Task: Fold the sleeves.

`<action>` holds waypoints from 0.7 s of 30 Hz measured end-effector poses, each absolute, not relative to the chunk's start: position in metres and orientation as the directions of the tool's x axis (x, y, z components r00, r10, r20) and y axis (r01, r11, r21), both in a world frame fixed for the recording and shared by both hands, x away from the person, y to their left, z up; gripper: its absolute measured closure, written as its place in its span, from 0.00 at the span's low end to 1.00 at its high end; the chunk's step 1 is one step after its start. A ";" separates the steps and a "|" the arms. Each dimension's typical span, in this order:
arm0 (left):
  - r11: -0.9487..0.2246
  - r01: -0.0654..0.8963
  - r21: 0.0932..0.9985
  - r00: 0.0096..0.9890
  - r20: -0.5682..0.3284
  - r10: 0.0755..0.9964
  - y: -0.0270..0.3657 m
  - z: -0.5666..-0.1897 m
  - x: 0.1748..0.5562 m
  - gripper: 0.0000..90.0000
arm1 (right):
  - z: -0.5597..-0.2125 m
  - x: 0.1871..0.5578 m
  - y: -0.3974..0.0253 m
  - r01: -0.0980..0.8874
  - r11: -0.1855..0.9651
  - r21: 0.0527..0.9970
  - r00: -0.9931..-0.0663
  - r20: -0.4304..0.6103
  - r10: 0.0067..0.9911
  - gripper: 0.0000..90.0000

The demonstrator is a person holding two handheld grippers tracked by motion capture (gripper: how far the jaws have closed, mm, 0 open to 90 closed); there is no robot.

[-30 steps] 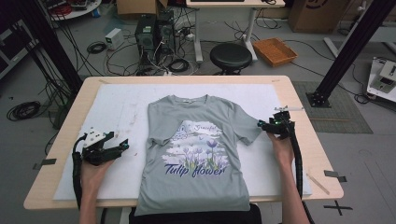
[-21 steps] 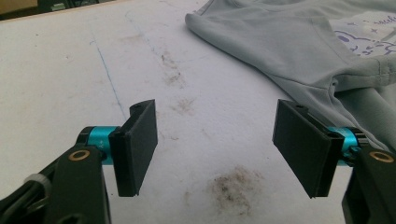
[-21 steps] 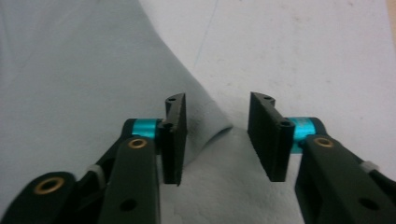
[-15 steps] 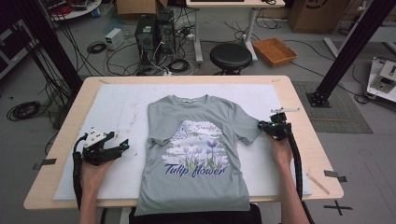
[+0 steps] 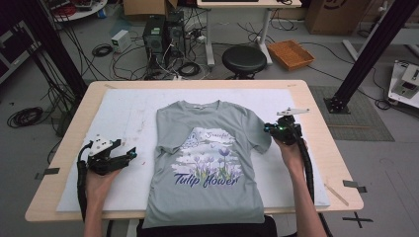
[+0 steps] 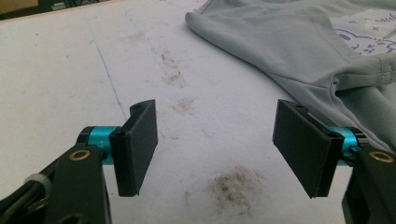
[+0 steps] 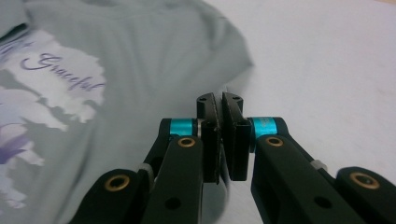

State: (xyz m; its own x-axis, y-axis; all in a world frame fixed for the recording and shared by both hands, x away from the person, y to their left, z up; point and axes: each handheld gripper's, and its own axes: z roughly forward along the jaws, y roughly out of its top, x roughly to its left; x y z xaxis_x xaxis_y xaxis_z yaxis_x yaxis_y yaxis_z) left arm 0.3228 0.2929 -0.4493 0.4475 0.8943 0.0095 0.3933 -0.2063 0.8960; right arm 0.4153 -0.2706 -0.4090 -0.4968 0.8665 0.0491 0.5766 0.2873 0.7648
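Shirt (image 5: 207, 163) flat between both grippers | right gripper (image 5: 277, 129) pinched on its sleeve edge | left gripper (image 5: 129, 155) wide apart, beside shirt, hand low.

T-shirt (image 5: 207, 163) on mat (image 5: 123, 113), grippers either side

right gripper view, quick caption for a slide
Right gripper, jaws closed at the sleeve edge of a grey printed T-shirt lying on a white mat.

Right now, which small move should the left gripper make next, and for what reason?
Probably slide the left gripper toward the near sleeve of the T-shirt and close on its edge. Its jaws stand wide open over the bare white mat, while the right gripper looks already shut on the opposite sleeve.
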 end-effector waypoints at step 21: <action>-0.209 0.390 0.897 0.452 0.011 0.892 0.293 -0.449 0.322 0.35 | -0.403 0.455 -0.159 0.548 0.497 0.673 -0.666 -0.008 0.746 0.97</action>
State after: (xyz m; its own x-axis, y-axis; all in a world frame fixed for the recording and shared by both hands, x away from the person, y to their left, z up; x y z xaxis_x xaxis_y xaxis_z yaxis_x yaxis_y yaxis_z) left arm 0.3225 0.2934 -0.4492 0.4522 0.8918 0.0114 0.3903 -0.2094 0.8965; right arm 0.4552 -0.1588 -0.4034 -0.6660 0.7459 -0.0084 0.5477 0.4966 0.6734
